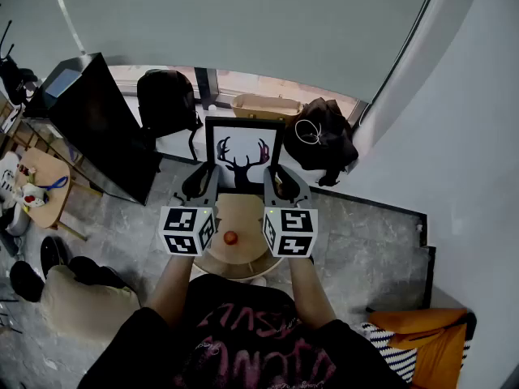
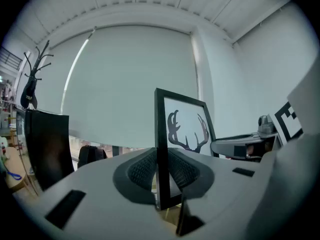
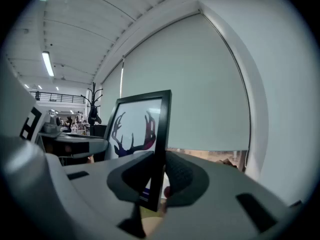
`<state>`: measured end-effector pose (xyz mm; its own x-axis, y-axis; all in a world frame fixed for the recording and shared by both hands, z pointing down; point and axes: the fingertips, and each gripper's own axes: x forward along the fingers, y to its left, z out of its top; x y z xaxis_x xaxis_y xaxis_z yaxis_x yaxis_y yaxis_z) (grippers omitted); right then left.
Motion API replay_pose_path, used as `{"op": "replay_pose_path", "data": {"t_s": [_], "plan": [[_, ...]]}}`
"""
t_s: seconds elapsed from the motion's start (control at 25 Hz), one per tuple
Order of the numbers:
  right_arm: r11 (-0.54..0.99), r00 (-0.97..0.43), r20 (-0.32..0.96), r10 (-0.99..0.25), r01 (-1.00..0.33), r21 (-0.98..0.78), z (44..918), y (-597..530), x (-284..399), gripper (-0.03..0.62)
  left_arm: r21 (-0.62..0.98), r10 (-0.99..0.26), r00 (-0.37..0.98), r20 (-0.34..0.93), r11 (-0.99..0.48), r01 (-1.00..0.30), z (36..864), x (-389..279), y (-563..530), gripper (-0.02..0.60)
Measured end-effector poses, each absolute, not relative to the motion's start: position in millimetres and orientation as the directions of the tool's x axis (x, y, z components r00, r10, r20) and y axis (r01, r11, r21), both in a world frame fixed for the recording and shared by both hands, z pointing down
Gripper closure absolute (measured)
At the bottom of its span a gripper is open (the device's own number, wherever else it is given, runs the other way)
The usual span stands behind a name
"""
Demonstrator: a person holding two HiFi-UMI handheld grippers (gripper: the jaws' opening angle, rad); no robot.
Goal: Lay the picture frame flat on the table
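Observation:
A black picture frame [image 1: 242, 154] with a deer-antler print is held upright above the small round wooden table [image 1: 246, 211]. My left gripper [image 1: 203, 186] is shut on the frame's left edge [image 2: 161, 149]. Its right edge [image 3: 161, 144] is clamped by my right gripper [image 1: 278, 185]. The print [image 2: 186, 129] faces me, and it also shows in the right gripper view as the print [image 3: 135, 126]. The frame's bottom edge is hidden behind the grippers.
A small red object [image 1: 231, 237] lies on the table near me. A black monitor [image 1: 97, 128] stands to the left, a black backpack [image 1: 166, 100] and a dark bag [image 1: 324, 140] sit on the ledge behind. A beige cushion [image 1: 81, 302] lies on the floor at left.

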<state>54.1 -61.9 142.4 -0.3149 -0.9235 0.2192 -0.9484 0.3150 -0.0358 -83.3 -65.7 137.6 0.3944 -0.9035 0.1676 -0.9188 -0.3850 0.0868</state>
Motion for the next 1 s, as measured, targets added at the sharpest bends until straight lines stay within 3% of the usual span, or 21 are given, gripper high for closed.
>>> {"op": "replay_pose_path", "data": {"t_s": [1.0], "plan": [[0.333, -0.333, 0.236, -0.913, -0.942, -0.043, 159, -71, 62, 0.511, 0.08, -0.905, 0.377, 0.196, -0.369, -0.926, 153, -75, -73, 0.509]]}}
